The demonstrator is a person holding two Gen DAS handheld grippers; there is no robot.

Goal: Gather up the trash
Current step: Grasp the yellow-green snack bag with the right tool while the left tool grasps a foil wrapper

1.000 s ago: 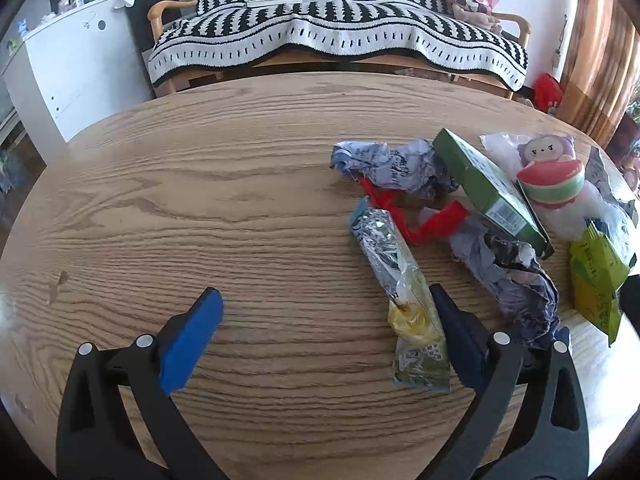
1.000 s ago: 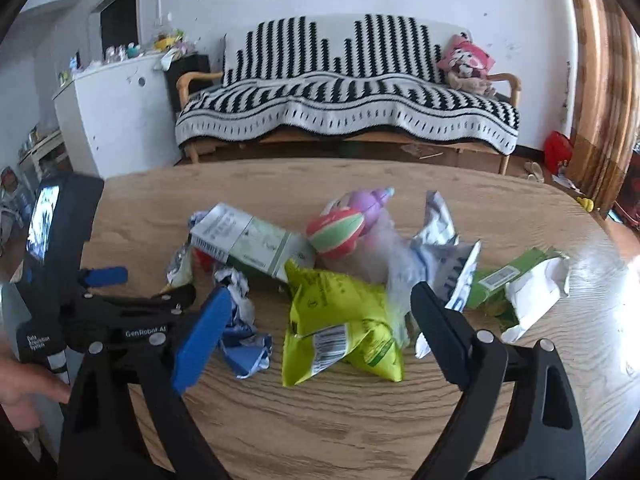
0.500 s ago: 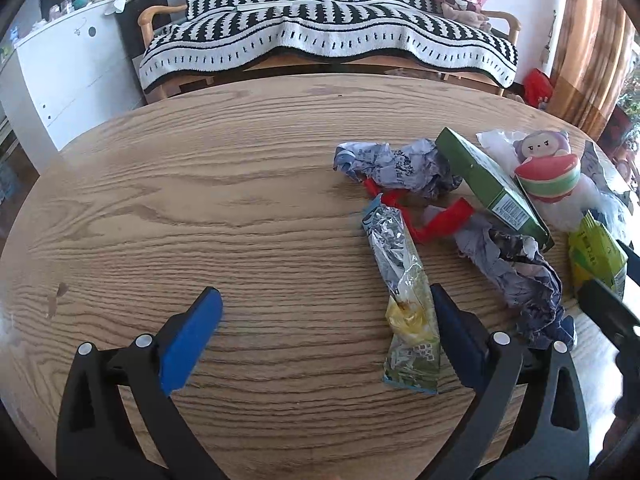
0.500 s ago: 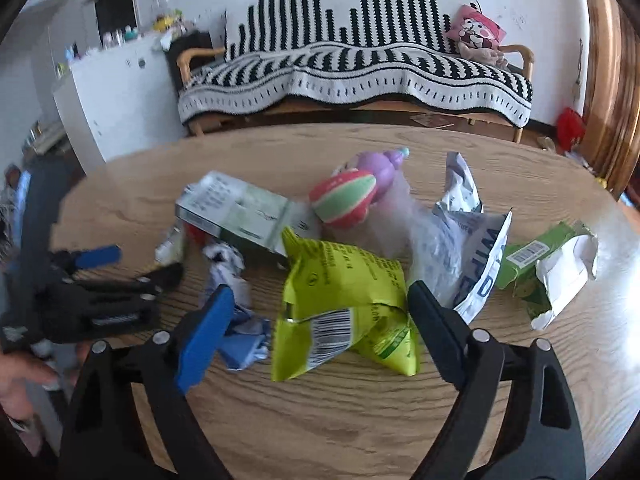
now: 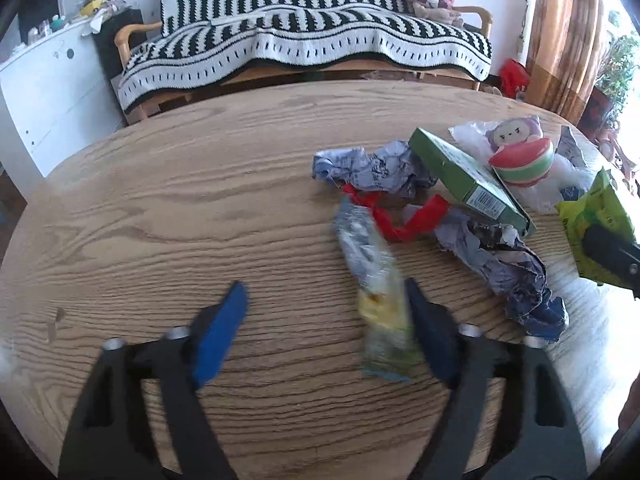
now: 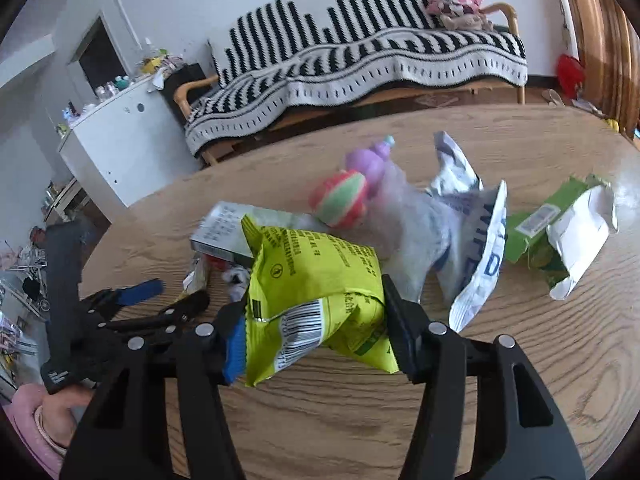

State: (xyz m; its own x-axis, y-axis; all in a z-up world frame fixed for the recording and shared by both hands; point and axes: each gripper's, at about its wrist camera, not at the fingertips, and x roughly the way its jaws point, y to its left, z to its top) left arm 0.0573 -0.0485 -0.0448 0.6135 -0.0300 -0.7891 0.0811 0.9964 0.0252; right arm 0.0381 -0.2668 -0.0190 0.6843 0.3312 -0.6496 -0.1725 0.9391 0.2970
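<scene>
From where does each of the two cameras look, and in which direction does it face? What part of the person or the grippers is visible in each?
Left wrist: sits on the left gripper, looking down over the wooden table toward the striped sofa; its closing jaws flank a long snack wrapper.
Right wrist: sits on the right gripper, facing the same way; its jaws close on the yellow-green bag; the person's hand shows.
Shared: table, sofa, bag, green box, each other's gripper.

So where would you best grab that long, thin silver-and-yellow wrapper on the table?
Across its narrow yellow middle. The silver-and-yellow wrapper lies flat and lengthwise away from the left claw, so come from above with a finger on each long edge; its closing jaws already straddle it.
</scene>
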